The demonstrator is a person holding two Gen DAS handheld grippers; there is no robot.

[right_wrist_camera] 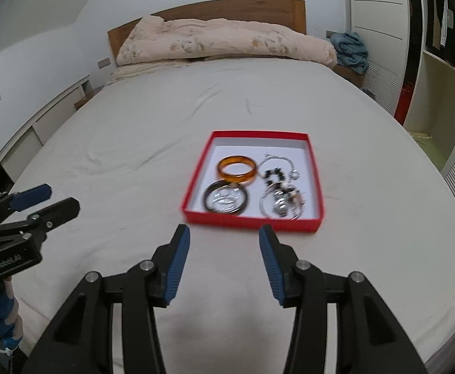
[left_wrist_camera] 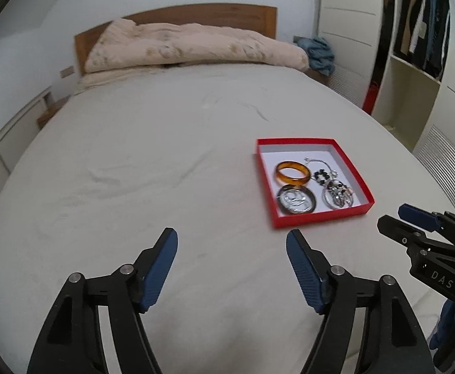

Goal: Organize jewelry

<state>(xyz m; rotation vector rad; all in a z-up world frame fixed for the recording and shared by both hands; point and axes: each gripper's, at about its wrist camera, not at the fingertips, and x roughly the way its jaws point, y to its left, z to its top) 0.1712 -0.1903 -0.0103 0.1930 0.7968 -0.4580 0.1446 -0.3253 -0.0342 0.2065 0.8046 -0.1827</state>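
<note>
A shallow red box [left_wrist_camera: 321, 215] [right_wrist_camera: 252, 219] with a white floor lies on the bed. Inside it are an amber bangle [left_wrist_camera: 292, 173] [right_wrist_camera: 236, 170], a dark bangle [left_wrist_camera: 296, 201] [right_wrist_camera: 225, 200] with silver pieces inside its ring, and a tangle of silver chain and black beads [left_wrist_camera: 336, 188] [right_wrist_camera: 282, 194]. My left gripper [left_wrist_camera: 231, 237] hangs open above bare sheet, to the left of and nearer than the box, nothing between its blue pads. My right gripper [right_wrist_camera: 224, 233] is open just short of the box's near wall, empty. Each gripper shows at the edge of the other's view.
The grey sheet [left_wrist_camera: 134, 171] covers the whole bed. A rolled pink duvet [left_wrist_camera: 196, 46] lies along the wooden headboard [right_wrist_camera: 215, 9]. A blue cloth [left_wrist_camera: 321, 51] sits at the far right corner. White wardrobe and open shelves [left_wrist_camera: 414, 71] stand to the right.
</note>
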